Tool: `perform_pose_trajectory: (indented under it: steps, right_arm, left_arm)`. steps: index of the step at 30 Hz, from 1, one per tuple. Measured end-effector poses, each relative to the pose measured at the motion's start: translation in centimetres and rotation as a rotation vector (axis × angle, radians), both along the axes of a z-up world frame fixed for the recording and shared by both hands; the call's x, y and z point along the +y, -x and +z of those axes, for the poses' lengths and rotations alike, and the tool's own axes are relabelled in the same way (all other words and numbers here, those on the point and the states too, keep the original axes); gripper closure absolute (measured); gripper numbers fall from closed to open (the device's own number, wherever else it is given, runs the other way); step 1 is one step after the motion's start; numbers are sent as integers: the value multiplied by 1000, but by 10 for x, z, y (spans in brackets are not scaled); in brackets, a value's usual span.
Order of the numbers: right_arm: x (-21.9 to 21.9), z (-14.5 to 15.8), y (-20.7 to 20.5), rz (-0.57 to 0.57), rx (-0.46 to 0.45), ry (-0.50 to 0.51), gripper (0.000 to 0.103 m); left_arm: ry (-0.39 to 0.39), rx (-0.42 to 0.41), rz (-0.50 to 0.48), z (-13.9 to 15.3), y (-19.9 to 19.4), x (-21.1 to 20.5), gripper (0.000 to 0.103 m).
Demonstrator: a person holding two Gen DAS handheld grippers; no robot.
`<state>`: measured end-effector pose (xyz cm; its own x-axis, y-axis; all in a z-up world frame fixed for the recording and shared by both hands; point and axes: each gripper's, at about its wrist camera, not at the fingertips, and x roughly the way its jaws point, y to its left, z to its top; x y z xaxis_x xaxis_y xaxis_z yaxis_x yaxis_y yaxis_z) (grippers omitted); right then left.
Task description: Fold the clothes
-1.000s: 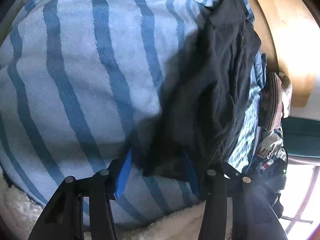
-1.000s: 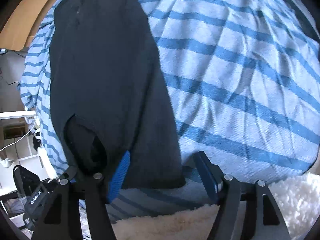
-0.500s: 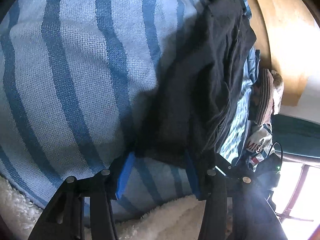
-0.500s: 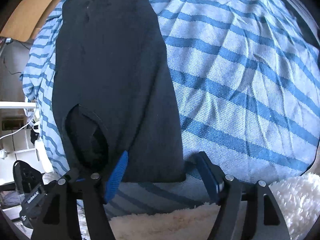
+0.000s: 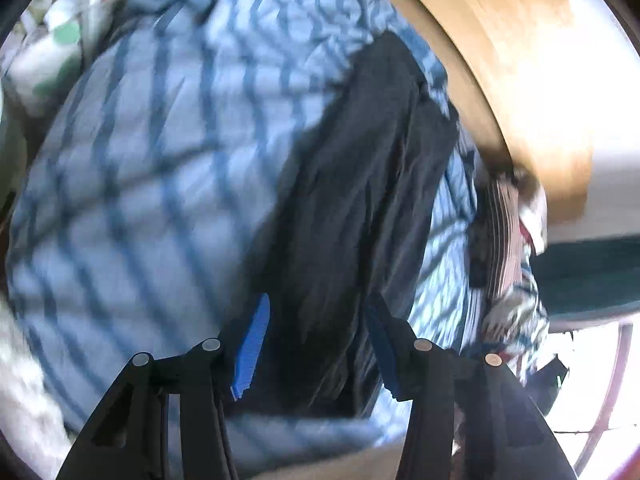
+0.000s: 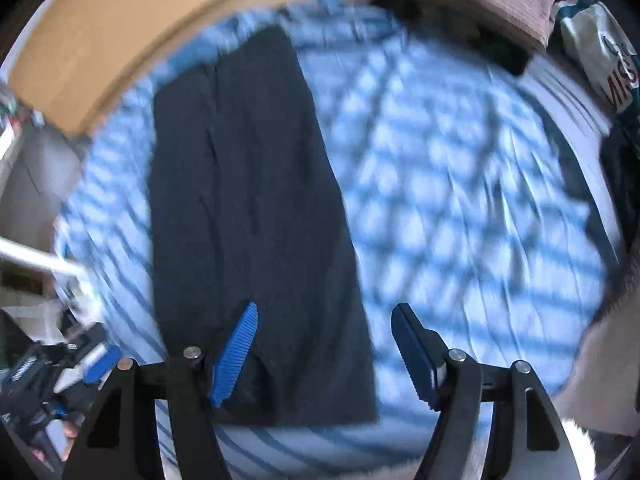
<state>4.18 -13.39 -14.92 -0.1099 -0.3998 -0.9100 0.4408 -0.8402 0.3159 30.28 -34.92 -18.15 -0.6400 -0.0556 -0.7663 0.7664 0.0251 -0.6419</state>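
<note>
Jaws apart, both grippers | dark garment (image 6: 248,208) flat | clothes pile (image 5: 508,248) left view only

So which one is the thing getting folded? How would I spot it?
Find the big bed cover with light and dark blue stripes. Lying flat on it, near the wooden headboard, is a long black garment folded into a narrow strip. It is the only plain dark piece; the clothes pile nearby is patterned and brownish.

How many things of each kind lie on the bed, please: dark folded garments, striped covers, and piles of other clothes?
Dark folded garment: 1
Blue striped bed cover: 1
Pile of other clothes at the bed's edge: 1, its pieces too blurred to count
Total: 3
</note>
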Motion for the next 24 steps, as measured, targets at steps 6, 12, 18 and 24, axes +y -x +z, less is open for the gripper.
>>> perform_pose_trajectory:
  steps: [6, 12, 18, 24]
  right_arm:
    - [-47, -1, 63, -78, -25, 206, 30]
    - [-119, -33, 140, -66, -81, 207, 32]
    - [-169, -47, 191, -79, -165, 284, 51]
    - [-213, -57, 226, -138, -322, 356, 53]
  left_arm:
    - [9, -26, 69, 12, 52, -89, 52]
    - [-81, -61, 102, -3, 122, -175, 52]
    - [-150, 8, 158, -14, 174, -233, 52]
    - [-193, 3, 225, -32, 193, -274, 52]
